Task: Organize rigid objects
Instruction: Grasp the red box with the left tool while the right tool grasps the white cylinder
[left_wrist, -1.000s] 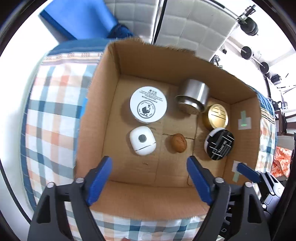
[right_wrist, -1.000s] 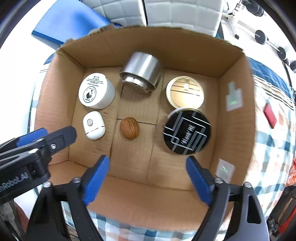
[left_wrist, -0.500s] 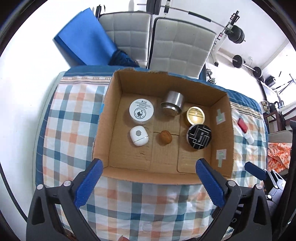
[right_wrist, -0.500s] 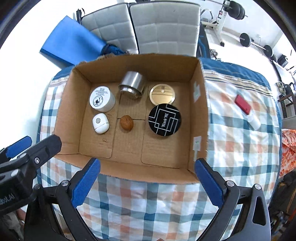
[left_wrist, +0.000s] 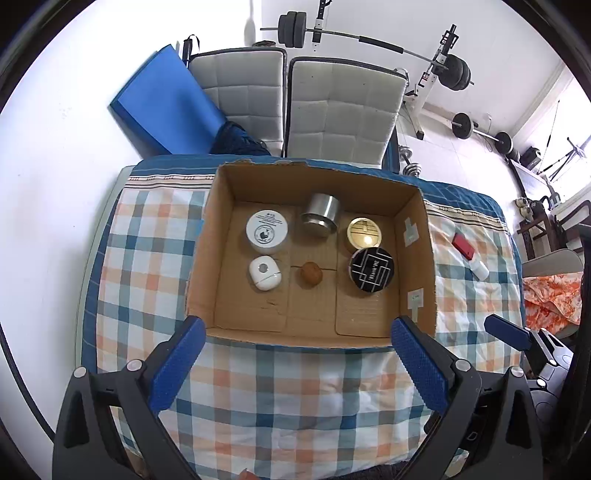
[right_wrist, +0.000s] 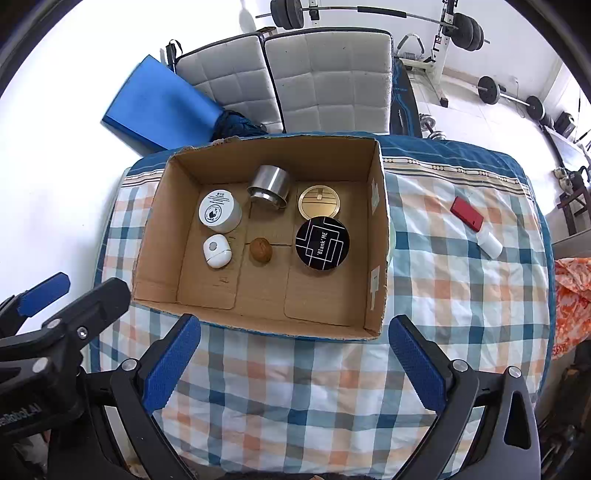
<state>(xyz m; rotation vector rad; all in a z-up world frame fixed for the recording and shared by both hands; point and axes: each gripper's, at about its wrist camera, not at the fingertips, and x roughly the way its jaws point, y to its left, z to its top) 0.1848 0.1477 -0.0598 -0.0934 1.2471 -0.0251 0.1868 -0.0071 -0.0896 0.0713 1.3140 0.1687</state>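
Grippers (left_wrist: 297, 363) (right_wrist: 295, 363) wide above box (right_wrist: 376, 266)

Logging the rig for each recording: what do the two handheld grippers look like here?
Both look alike. The left gripper and the right gripper have black plastic bodies with triangular cut-outs and silver screw heads. Each finger ends in a long blue pad with a fine dotted texture. White lettering runs along the side of the left gripper's body where it shows in the right wrist view. No cables or sleeves show.
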